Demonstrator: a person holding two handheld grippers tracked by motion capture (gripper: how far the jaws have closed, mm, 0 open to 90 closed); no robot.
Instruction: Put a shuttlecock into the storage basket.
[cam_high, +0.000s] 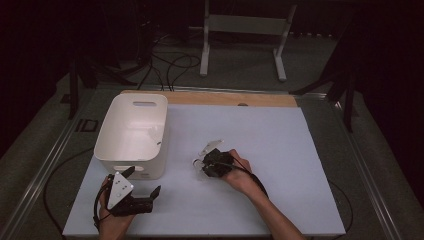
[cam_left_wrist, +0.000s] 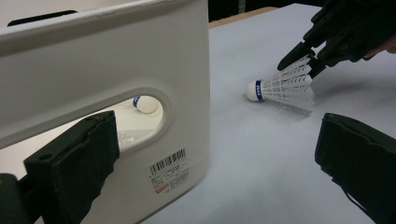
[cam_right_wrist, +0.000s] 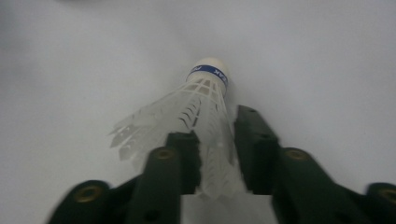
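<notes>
A white bin (cam_high: 131, 134) stood at the table's (cam_high: 280, 140) left, holding one shuttlecock (cam_left_wrist: 145, 103), with the left gripper (cam_high: 134, 192) just before its near wall, jaws spread and empty. Right of the bin, the right gripper (cam_high: 212, 161) pinched a second shuttlecock (cam_right_wrist: 201, 119) by its skirt's rim, cork touching the table. That thin, springy skirt could probably buckle or slip free under a tight or off-centre squeeze, dropping it short of the bin.
</notes>
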